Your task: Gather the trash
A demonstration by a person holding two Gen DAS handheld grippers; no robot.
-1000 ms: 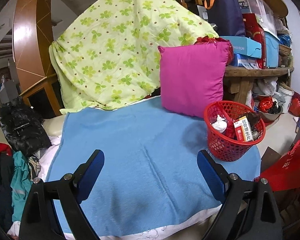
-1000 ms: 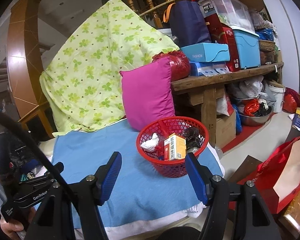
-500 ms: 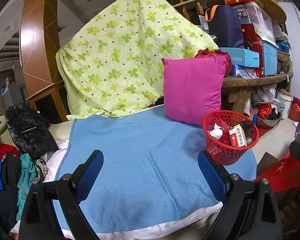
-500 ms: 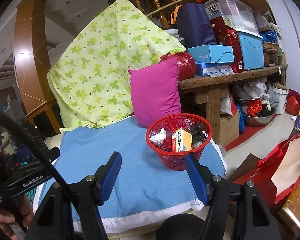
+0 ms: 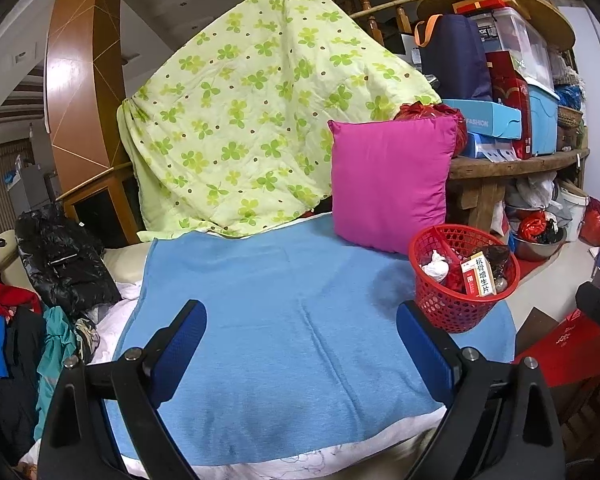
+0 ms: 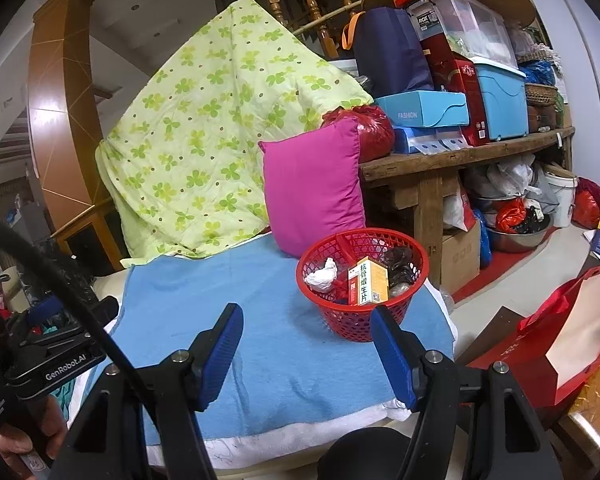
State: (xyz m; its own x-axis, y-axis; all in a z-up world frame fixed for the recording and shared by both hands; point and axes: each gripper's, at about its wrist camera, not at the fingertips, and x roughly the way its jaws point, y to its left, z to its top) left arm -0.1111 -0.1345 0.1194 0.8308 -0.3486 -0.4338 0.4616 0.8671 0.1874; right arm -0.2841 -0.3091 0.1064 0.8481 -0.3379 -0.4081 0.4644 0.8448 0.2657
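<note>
Blue blanket bare of litter, red basket at its right edge holding a crumpled tissue and yellow carton; left gripper and right gripper, fingers apart and empty, suggest collection near complete, next requiring a check for leftovers.

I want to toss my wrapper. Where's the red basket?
The red basket sits on the blue blanket at its right edge, just in front of the pink pillow.

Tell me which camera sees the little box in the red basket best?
The right wrist view. There the box stands near the middle, inside the basket, with two faces showing. The left wrist view has it farther off to the right, showing mainly one face.
</note>
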